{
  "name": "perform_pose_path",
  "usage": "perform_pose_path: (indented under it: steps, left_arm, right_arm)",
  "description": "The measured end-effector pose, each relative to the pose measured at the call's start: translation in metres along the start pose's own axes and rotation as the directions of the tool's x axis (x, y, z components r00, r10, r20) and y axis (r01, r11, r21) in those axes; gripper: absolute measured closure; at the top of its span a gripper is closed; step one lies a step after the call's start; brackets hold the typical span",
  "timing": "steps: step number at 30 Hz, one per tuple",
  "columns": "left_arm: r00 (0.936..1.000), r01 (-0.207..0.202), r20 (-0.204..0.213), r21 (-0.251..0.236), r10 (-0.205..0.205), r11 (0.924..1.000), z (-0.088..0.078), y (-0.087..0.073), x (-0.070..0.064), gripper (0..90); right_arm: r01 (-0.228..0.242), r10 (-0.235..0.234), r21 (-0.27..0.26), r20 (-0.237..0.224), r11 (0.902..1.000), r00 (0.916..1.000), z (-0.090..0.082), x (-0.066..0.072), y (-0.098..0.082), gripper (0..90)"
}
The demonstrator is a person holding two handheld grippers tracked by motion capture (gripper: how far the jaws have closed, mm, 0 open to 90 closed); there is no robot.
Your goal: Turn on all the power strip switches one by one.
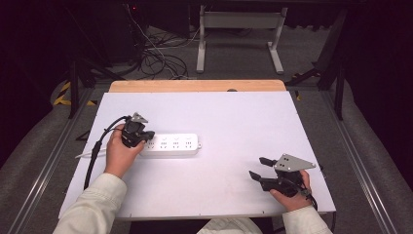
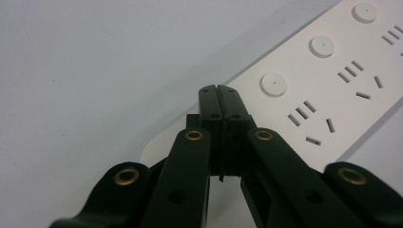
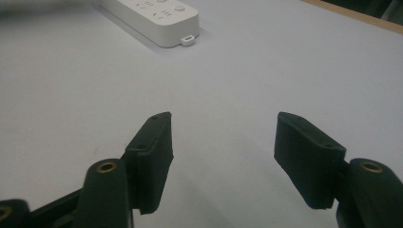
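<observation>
just now the left hand-held gripper point(image 1: 146, 137), jaws closed together on nothing, sits over the power strip's point(image 1: 175, 145) left end; the strip runs rightward across the worktop point(image 1: 234, 122), while the right hand-held gripper point(image 1: 258, 168) waits open, well apart.

Cream sleeves point(image 1: 92, 202); each black tool point(image 1: 137, 132) has 2 jaws (brass rivets), a grey plate point(image 1: 293, 163) and a cable point(image 1: 97, 146).

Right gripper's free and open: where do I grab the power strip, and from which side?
Take the power strip across its narrow width at the free right-hand end, coming down from above. It lies flat and long, so only the long side edges would fit between the open right gripper. The shut left gripper sits over the other end.
</observation>
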State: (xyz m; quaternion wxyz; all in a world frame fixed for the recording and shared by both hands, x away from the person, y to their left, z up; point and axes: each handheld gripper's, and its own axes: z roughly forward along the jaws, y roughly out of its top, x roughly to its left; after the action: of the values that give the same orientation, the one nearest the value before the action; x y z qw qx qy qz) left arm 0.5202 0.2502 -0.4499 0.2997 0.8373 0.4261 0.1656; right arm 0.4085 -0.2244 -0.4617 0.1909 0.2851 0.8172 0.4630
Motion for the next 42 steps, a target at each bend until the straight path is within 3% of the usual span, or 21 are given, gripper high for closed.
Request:
perform_pose_path:
  steps: [7, 13, 24, 29, 36, 38, 42]
  left_arm:
    - [0.9997, 0.013, 0.022, -0.001, -0.013, 0.9999, 0.0, -0.001, 0.003, 89.9]
    - [0.9999, -0.01, -0.005, 0.003, 0.01, 0.9999, 0.001, 0.0, -0.003, 89.9]
    - [0.9999, 0.011, 0.002, 0.004, -0.011, 0.9999, 0.001, 0.0, -0.001, 90.0]
    - [0.9999, 0.002, -0.012, 0.012, -0.001, 0.9999, 0.002, 0.0, -0.002, 90.0]
    - [0.9994, 0.031, 0.015, 0.024, -0.032, 0.9992, 0.002, 0.001, 0.001, 90.0]
    - [0.9995, 0.028, 0.011, 0.021, -0.029, 0.9994, 0.002, 0.001, 0.001, 90.0]
    - [0.9984, 0.036, 0.042, -0.003, -0.036, 0.9993, 0.0, 0.0, 0.008, 90.0]
  right_arm:
    - [0.002, -0.002, 0.004, 0.001, 1.0, 1.0, 0.0, 0.0, 0.0, 38.4]
    - [0.003, -0.003, 0.006, -0.002, 1.0, 1.0, 0.0, 0.001, 0.0, 38.5]
    - [0.004, -0.004, 0.009, -0.003, 1.0, 1.0, 0.0, 0.001, -0.001, 38.6]
    - [0.003, -0.003, 0.009, -0.004, 1.0, 1.0, 0.001, 0.001, -0.001, 38.6]
    - [0.002, -0.002, 0.009, -0.003, 1.0, 1.0, 0.001, 0.001, -0.001, 38.6]
    - [0.001, -0.001, 0.009, -0.003, 1.0, 1.0, 0.001, 0.001, -0.001, 38.6]
    - [-0.002, 0.002, 0.011, -0.001, 0.9999, 1.0, 0.001, 0.001, -0.001, 38.6]
